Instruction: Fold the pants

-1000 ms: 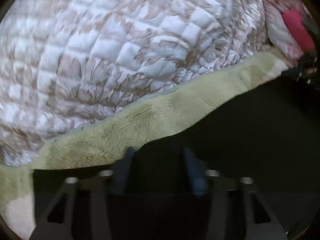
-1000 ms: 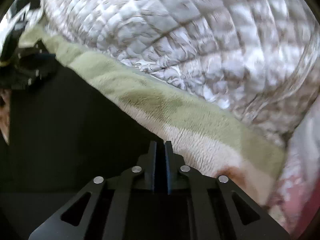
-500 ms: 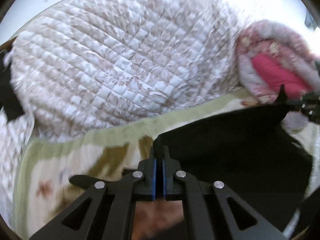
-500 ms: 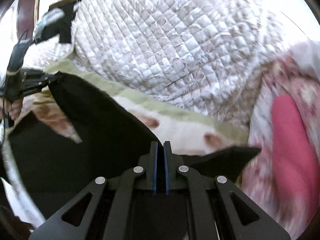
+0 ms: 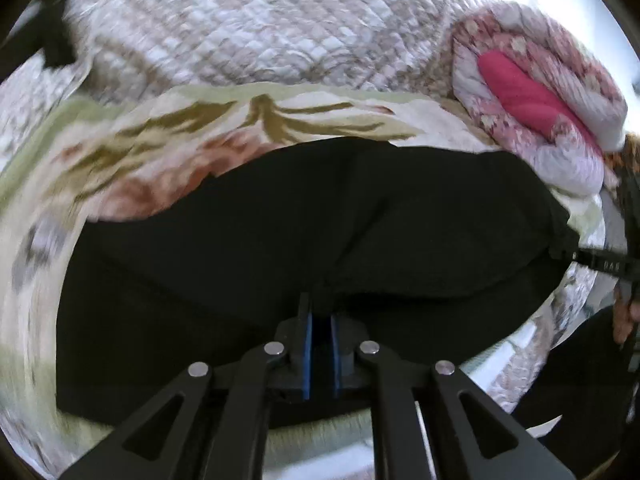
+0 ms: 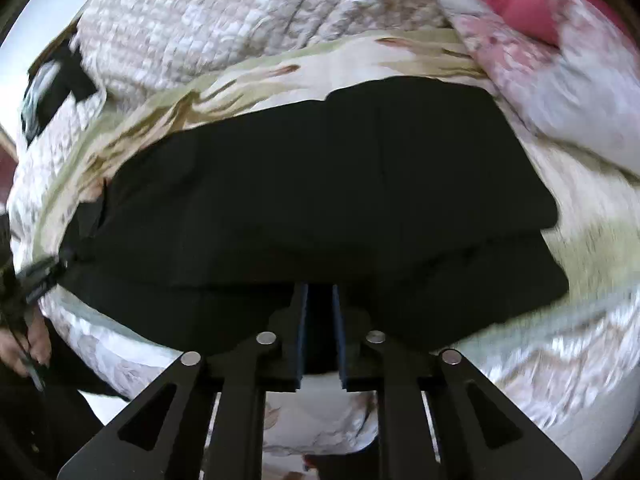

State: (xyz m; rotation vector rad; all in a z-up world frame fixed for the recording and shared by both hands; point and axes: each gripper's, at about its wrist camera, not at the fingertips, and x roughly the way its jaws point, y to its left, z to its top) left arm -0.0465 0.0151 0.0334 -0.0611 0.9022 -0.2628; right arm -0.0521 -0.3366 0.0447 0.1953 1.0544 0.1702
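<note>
Quilt (image 5: 248, 20): white quilted cover heaped at the far side of the bed.
Blanket (image 5: 132, 152): cream and green floral, spread under the pants.
Pants (image 5: 320, 220): black, lying across the blanket in 2 overlapping layers, near edge lifted.
Pink bedding (image 5: 536, 92): rolled bundle at the far right.
Left tool (image 5: 320, 320): pinching the pants' near edge.
Right tool (image 6: 321, 300): slightly parted, with pants fabric between its blue pads.
</note>
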